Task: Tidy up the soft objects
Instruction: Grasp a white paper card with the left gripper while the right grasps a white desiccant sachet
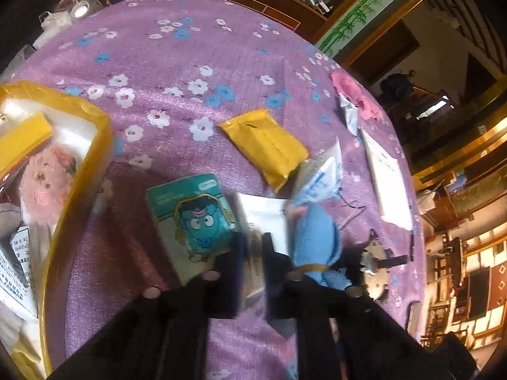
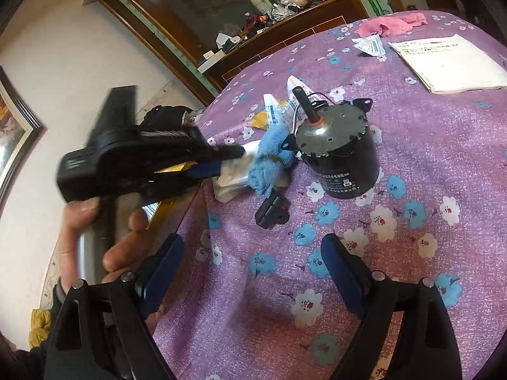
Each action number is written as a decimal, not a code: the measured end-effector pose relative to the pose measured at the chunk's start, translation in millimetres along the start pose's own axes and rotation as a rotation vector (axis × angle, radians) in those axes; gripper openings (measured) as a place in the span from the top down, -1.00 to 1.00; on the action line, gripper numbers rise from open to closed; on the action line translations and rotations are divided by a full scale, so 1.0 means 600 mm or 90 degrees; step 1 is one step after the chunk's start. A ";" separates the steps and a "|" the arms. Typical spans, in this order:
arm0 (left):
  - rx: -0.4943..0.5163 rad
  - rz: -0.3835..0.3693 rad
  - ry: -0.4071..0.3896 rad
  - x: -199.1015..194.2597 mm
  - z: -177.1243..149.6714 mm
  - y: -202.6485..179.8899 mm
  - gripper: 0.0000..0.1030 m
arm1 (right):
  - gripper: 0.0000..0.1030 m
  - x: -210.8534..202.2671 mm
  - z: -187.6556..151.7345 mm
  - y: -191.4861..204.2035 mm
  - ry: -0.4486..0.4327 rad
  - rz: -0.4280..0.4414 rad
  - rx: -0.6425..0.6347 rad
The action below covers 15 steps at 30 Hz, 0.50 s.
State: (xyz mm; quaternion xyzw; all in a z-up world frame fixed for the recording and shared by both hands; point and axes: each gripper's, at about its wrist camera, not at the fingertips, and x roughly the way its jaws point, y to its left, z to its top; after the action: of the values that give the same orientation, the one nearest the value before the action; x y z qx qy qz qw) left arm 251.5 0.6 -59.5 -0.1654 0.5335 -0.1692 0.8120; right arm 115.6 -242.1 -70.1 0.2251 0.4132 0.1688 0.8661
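- The blue plush toy (image 1: 317, 240) is soft and terry-like, sky blue, with a tapering upper part and a yellow band low on its body; in the right wrist view it (image 2: 269, 161) shows as a crumpled blue bundle.
- It lies on the purple flowered tablecloth (image 1: 190, 63), just to the right of the left gripper's (image 1: 253, 243) jaws and touching the right-hand finger.
- Those jaws have come close together, with only a narrow gap; they are motion-blurred over a white packet (image 1: 263, 209), and I cannot tell whether the pads pinch the packet or the toy's edge.
- Left of the jaws lies a teal cartoon pack (image 1: 193, 218); ahead of them sits a yellow padded pouch (image 1: 266, 145), with crumpled white-and-blue wrappers (image 1: 320, 174) beside it.
- Far ahead to the right lies a pink cloth (image 1: 351, 95), with a white booklet (image 1: 386, 174) nearer.
- A yellow-rimmed box (image 1: 79, 171) stands well to the left of the jaws; in it sit a pink fluffy plush (image 1: 44, 183), a yellow packet (image 1: 22, 139) and printed white papers (image 1: 16, 269).
- A hand (image 2: 95, 237) grips the left gripper's handle; seen from the right wrist, the tool (image 2: 234, 155) slants down toward the toy.
- The right gripper (image 2: 253, 262) hovers over bare tablecloth with its jaws spread wide and nothing between them.
- Ahead of the right jaws stand a black cylindrical motor (image 2: 339, 155), touching the toy, and a small black clip (image 2: 272, 209).
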 end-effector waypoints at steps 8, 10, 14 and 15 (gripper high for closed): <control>-0.005 -0.038 -0.088 -0.113 -0.044 0.037 1.00 | -0.71 -0.026 0.028 0.011 -0.016 0.044 0.012; -0.005 -0.053 -0.092 -0.134 -0.058 0.044 1.00 | -0.71 -0.041 0.057 0.027 -0.033 0.050 0.007; 0.011 -0.070 -0.114 -0.178 -0.101 0.053 1.00 | -0.71 -0.031 0.148 0.058 -0.039 -0.010 -0.024; 0.013 -0.069 -0.121 -0.189 -0.112 0.057 1.00 | -0.71 -0.018 0.171 0.061 -0.031 -0.031 -0.028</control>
State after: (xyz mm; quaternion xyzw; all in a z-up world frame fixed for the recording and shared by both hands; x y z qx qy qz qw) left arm 150.3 76.2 -8.3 -0.2007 0.4426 -0.2018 0.8504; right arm 186.3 -242.0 13.5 0.2003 0.3936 0.1513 0.8843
